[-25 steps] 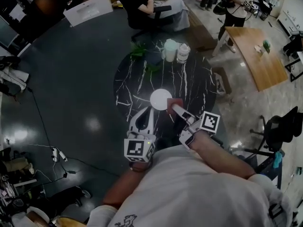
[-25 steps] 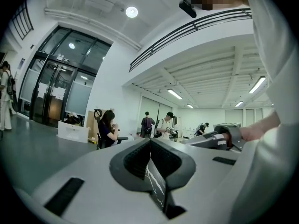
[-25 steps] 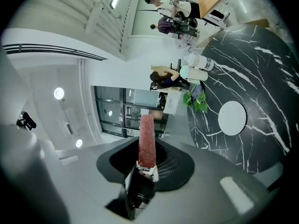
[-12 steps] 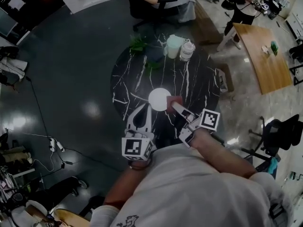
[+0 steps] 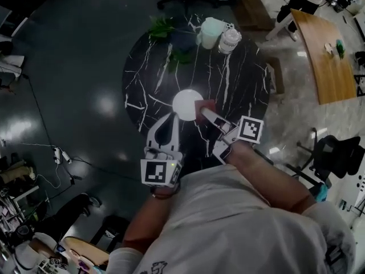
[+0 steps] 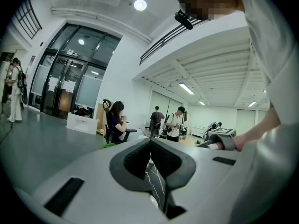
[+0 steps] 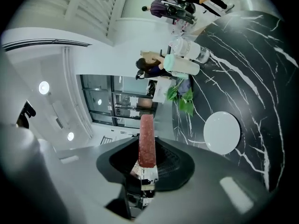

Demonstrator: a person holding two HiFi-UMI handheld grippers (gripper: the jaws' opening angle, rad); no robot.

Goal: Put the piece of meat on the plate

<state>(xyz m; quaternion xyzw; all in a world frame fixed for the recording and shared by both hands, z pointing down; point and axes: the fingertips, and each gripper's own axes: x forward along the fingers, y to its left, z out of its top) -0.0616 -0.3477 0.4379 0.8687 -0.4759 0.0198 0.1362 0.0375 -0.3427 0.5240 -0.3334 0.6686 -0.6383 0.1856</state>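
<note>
The piece of meat (image 5: 207, 105), a flat dark-red slab, stands on edge between the jaws of my right gripper (image 5: 206, 113), which is shut on it. In the right gripper view the meat (image 7: 146, 141) sticks out past the pads, and the white round plate (image 7: 222, 132) lies bare on the table to its right. In the head view the plate (image 5: 187, 104) sits mid-table, with the meat hanging just off its right rim. My left gripper (image 5: 170, 120) hovers near the plate's lower left edge, its jaws shut on nothing (image 6: 150, 143).
The round black marble table (image 5: 142, 79) carries a green plant (image 5: 161, 26), a pale green cup (image 5: 210, 32) and a lidded jar (image 5: 230, 39) at its far edge. A wooden table (image 5: 333, 67) and a black chair (image 5: 333, 153) stand to the right. People are in the background.
Both grippers have sunk a little toward the table and moved forward. The meat stays gripped in the right one, beside the plate's right rim. The head view has shifted.
</note>
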